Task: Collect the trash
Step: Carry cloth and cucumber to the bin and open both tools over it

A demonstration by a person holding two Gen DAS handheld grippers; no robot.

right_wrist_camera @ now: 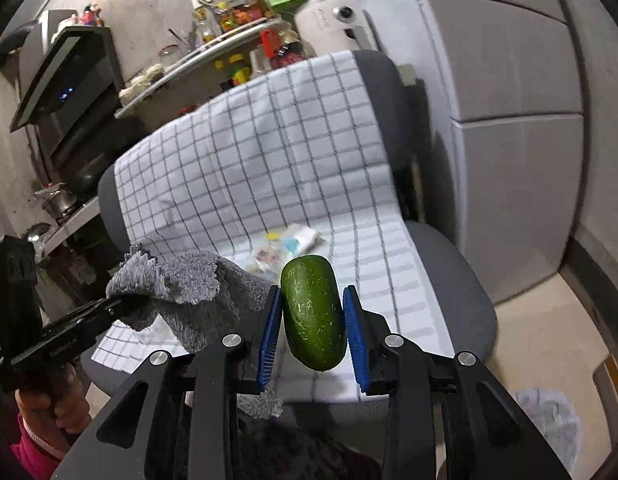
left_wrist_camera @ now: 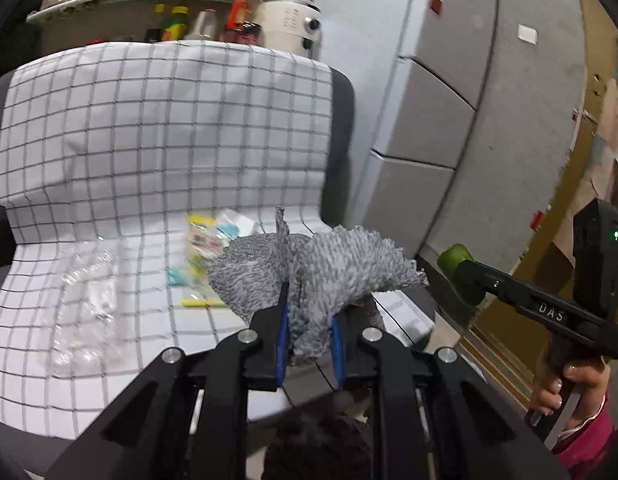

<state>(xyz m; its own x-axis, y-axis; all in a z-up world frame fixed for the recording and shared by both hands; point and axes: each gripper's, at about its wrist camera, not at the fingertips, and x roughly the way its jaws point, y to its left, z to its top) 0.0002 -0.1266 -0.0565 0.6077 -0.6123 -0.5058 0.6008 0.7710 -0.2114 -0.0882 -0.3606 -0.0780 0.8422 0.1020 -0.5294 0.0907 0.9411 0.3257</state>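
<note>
My left gripper (left_wrist_camera: 309, 324) is shut on a fluffy grey cloth (left_wrist_camera: 321, 268) and holds it above the chair seat; the cloth also shows in the right wrist view (right_wrist_camera: 185, 280). My right gripper (right_wrist_camera: 311, 328) is shut on a green cucumber piece (right_wrist_camera: 313, 312), held above the seat's front; it shows in the left wrist view (left_wrist_camera: 455, 258). On the checked cover (left_wrist_camera: 149, 140) lie colourful wrappers (left_wrist_camera: 207, 240) and a crumpled clear plastic bag (left_wrist_camera: 85, 304). The wrappers also show in the right wrist view (right_wrist_camera: 285, 246).
The chair (right_wrist_camera: 449, 272) is grey with a checked white cover. Shelves with bottles and jars (left_wrist_camera: 181, 8) and a white appliance (left_wrist_camera: 293, 24) stand behind it. Grey cabinets (left_wrist_camera: 449, 100) are at right. A pale crumpled bag (right_wrist_camera: 549, 412) lies on the floor at right.
</note>
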